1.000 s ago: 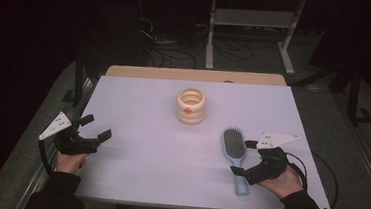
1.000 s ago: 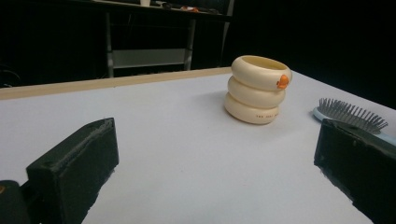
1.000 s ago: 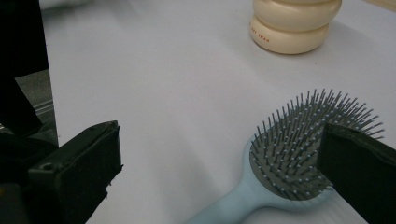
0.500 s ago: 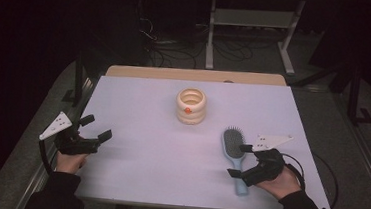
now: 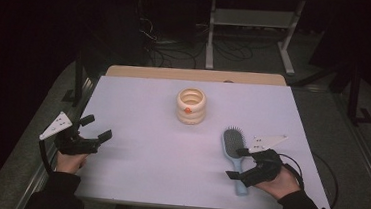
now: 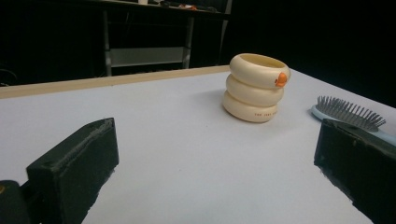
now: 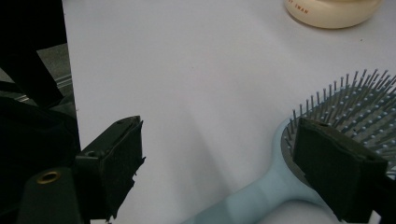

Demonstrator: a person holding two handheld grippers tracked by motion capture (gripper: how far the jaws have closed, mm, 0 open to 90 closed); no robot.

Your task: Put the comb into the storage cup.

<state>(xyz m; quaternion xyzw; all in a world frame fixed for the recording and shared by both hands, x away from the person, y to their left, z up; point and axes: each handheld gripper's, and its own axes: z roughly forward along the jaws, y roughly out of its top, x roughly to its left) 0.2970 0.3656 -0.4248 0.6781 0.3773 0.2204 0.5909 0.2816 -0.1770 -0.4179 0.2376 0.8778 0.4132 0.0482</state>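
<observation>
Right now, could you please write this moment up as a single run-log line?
right gripper: jaws closing, astride hairbrush handle, no grip yet | left gripper: open, idle | ringed cup: upright, mid-table

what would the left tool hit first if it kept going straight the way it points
Probably the cream ringed holder: it stands nearly dead ahead of the left tool, with bare table before it. The hairbrush lies off to the side. Depth is hard to judge.

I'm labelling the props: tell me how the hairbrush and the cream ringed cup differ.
The hairbrush is pale blue, long and lies flat; the cream ringed cup is round and stands upright. The hairbrush lies between the right gripper's jaws; the cup stands apart, mid-table. Both rest on the white table.
</observation>
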